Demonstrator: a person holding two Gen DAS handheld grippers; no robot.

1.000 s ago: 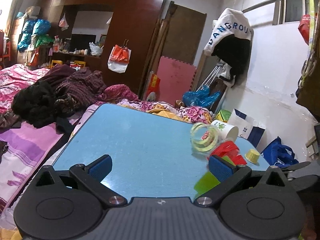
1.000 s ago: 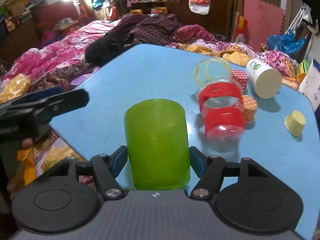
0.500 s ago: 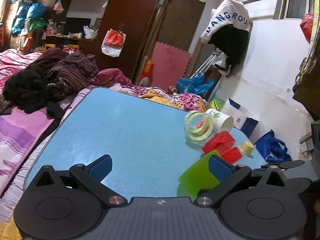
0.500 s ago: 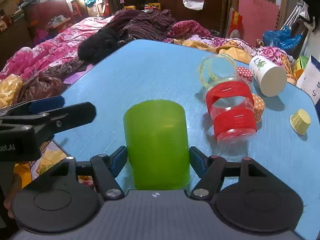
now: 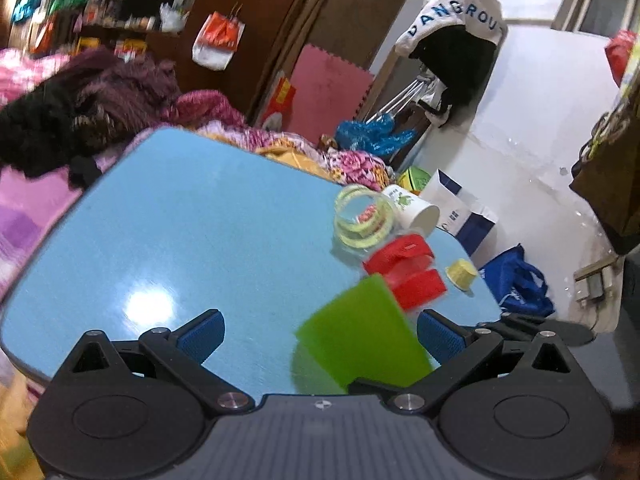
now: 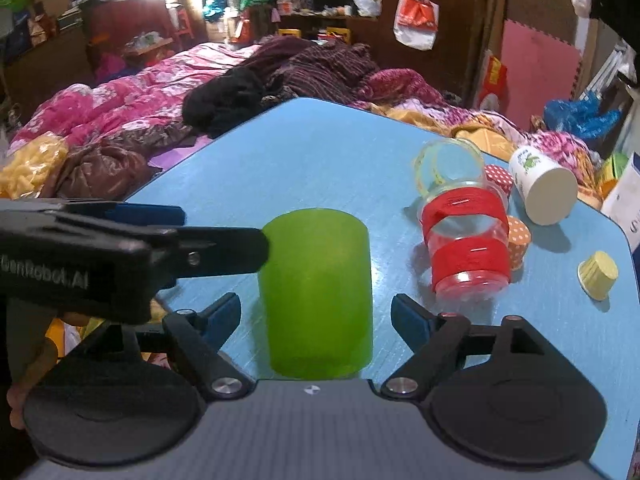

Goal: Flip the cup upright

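A green plastic cup [image 6: 316, 292] stands on the blue table [image 6: 320, 160] between the fingers of my right gripper [image 6: 316, 316], which is open with gaps on both sides. The cup also shows in the left wrist view [image 5: 364, 340], tilted in the picture, by the right finger of my left gripper [image 5: 318, 334], which is open. The left gripper's fingers [image 6: 208, 248] reach in from the left in the right wrist view, the tip at the cup's upper left side.
A clear cup with red bands [image 6: 466, 240], a clear yellow-rimmed cup [image 6: 448, 164] and a white paper cup [image 6: 544, 188] lie at the right. A small yellow cup [image 6: 598, 274] lies near the right edge. A bed with clothes [image 6: 160, 92] is to the left.
My right gripper has opened and let go of the green cup. My left gripper has moved in toward the cup from the left, so the cup now sits by its right finger.
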